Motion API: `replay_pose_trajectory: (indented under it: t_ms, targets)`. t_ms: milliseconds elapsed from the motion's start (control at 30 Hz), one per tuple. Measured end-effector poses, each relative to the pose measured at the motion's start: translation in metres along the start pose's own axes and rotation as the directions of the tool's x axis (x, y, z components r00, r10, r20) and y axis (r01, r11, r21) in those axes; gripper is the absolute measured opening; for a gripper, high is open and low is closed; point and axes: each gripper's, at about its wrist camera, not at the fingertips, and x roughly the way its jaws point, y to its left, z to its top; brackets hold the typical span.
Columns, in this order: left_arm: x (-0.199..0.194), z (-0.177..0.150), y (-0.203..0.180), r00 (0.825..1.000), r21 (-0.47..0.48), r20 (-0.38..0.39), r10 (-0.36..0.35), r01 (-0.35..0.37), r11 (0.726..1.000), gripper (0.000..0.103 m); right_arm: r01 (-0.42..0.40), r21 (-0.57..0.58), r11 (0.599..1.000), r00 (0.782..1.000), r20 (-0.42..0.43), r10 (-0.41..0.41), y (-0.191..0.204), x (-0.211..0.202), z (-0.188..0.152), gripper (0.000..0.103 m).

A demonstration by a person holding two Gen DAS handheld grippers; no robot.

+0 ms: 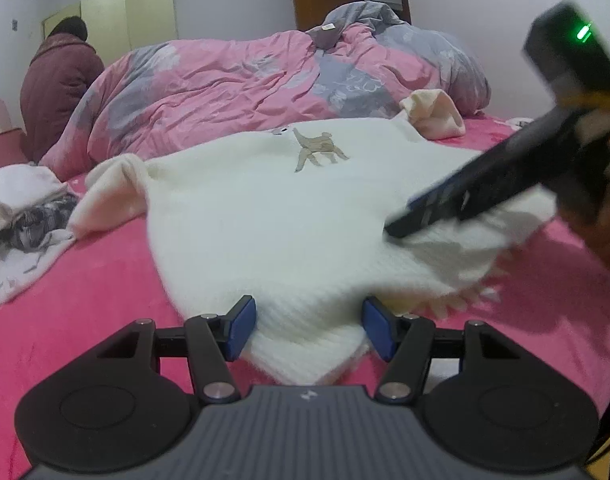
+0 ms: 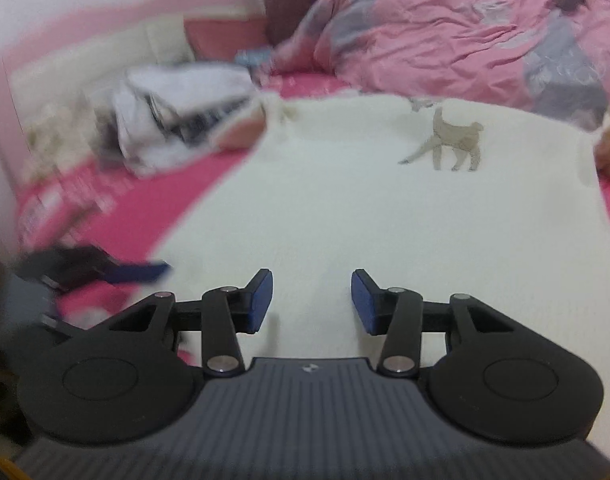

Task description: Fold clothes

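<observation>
Left claw [image 1: 309,328] spread, cream knit sweater [image 1: 273,216] flat, tan dog motif [image 1: 319,148]

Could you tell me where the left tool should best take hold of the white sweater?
Probably the hem corner of the white sweater, which points toward the open left tool between its blue pads. Come in low from the near bed edge; the corner lies flat and free.

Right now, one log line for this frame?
sweater flat on bed | left tongs open at hem corner | right tongs open over sweater
</observation>
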Motion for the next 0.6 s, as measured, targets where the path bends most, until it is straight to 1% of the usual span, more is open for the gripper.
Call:
replay_pose_trajectory:
  t_ms: [33,67,100,133,200,300,400,600]
  targets:
    - [-0.001,0.0,0.0,1.0,-0.002,0.002,0.0,0.0,1.0,0.061,0.005,-0.025,1.0,0.999,-0.046,-0.006,0.002,0.012,0.0,0.042]
    - [-0.001,-0.001,0.0,1.0,-0.004,0.003,0.0,0.0,1.0,0.061,0.014,-0.038,0.999,0.998,-0.054,-0.016,0.004,0.014,0.001,0.04]
    - [-0.002,-0.001,0.0,1.0,-0.004,0.006,-0.001,0.001,1.0,0.061,0.025,-0.048,0.999,0.998,-0.053,-0.027,0.005,0.014,0.001,0.035]
    - [-0.003,-0.002,0.001,1.0,-0.007,0.01,-0.004,0.004,1.0,0.061,0.035,-0.059,0.998,0.998,-0.052,-0.038,0.006,0.014,0.002,0.025]
    - [-0.004,-0.003,0.003,1.0,-0.013,0.019,-0.011,0.011,1.0,0.061,0.055,-0.08,0.995,0.997,-0.049,-0.059,0.008,0.014,0.004,0.012]
    - [-0.004,-0.004,0.008,0.999,-0.042,0.026,-0.027,0.028,0.999,0.061,0.085,-0.111,0.99,0.995,-0.045,-0.091,0.011,0.014,0.007,0.011]
    - [-0.007,-0.004,0.012,0.999,-0.058,0.032,-0.032,0.034,0.998,0.061,0.089,-0.104,0.991,0.995,-0.03,-0.093,0.01,0.015,0.009,0.01]
    - [-0.009,-0.006,0.014,0.999,-0.063,0.039,-0.033,0.036,0.997,0.062,0.074,-0.033,0.997,0.997,0.023,-0.073,0.004,0.005,0.017,0.01]
